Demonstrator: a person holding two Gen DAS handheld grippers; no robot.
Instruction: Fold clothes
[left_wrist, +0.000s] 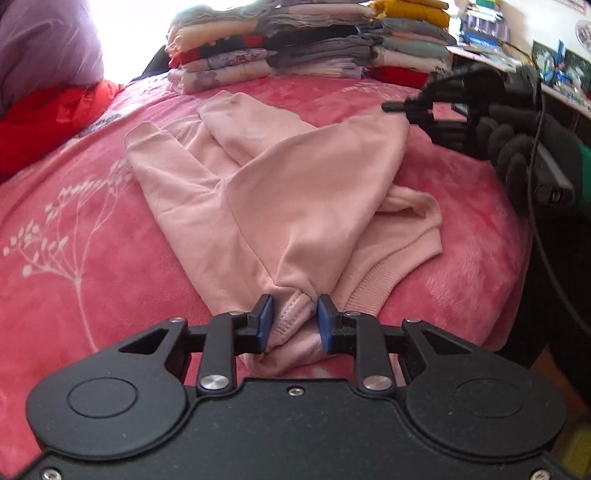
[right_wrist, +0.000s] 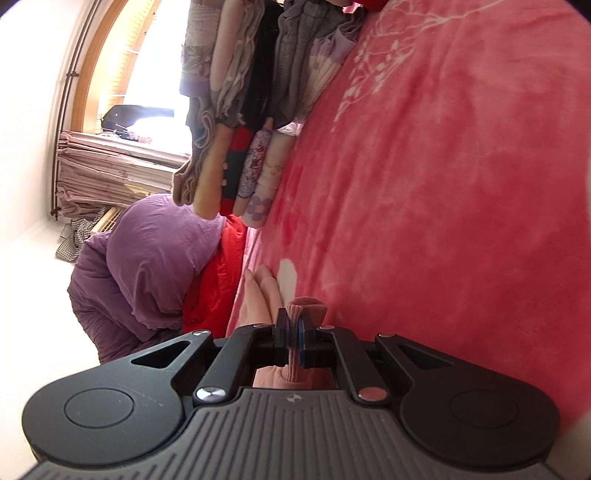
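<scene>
My left gripper (left_wrist: 291, 319) sits half-open around the soft, limp pale-pink fleece sweatshirt's (left_wrist: 280, 192) bunched edge while my right gripper (right_wrist: 293, 334) is clamped on its ribbed cuff (right_wrist: 308, 308), the firmest hold, I reckon.

Right tongs (right_wrist: 294, 330) clamped, left tongs (left_wrist: 291, 319) ajar.

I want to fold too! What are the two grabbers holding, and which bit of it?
Both hold the pink sweatshirt. The left gripper has a bunched ribbed edge between its fingers, not squeezed tight. The right gripper pinches a ribbed cuff or hem.
</scene>
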